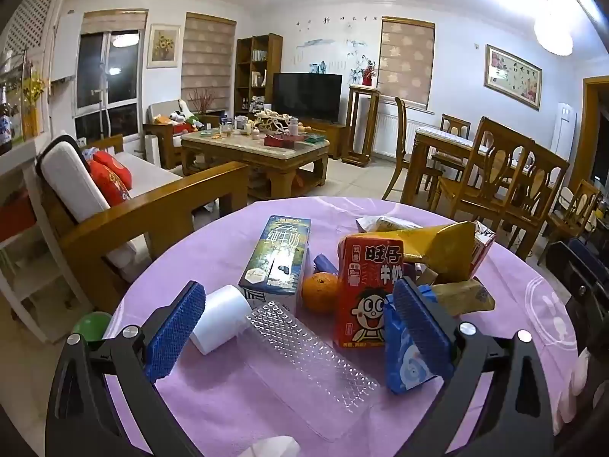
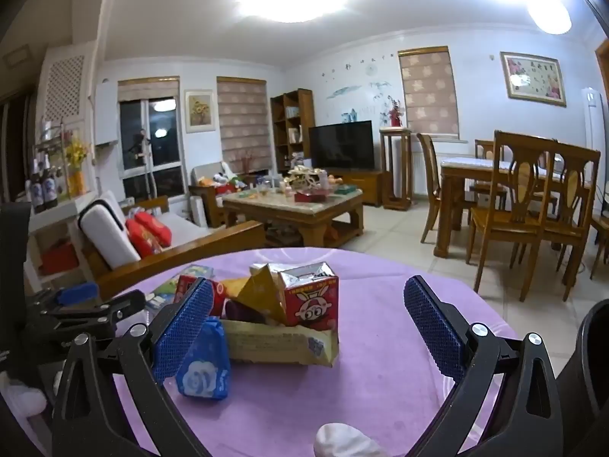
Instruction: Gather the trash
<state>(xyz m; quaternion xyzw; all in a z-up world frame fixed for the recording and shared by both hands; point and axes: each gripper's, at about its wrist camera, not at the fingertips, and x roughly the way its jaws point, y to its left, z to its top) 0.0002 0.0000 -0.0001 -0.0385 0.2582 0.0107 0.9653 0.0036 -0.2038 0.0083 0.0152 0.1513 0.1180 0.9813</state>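
Trash lies on a round table with a purple cloth (image 1: 228,400). In the left wrist view my left gripper (image 1: 300,323) is open above a clear plastic tray (image 1: 308,361). Between its fingers stand a white paper roll (image 1: 219,318), a blue-green milk carton (image 1: 276,259), an orange (image 1: 319,291) and a red milk box (image 1: 367,289). A blue packet (image 1: 407,358) leans at the right finger. Gold wrappers (image 1: 437,251) lie behind. In the right wrist view my right gripper (image 2: 308,323) is open and empty. A red carton (image 2: 312,297), a flattened gold box (image 2: 278,342) and the blue packet (image 2: 205,365) sit near its left finger.
A dark bin rim (image 2: 593,361) shows at the right edge. A wooden sofa (image 1: 133,205) stands left of the table, dining chairs (image 1: 506,175) to the right. A green ball (image 1: 91,323) lies at the table's left. White tissue (image 2: 342,441) lies at the near edge.
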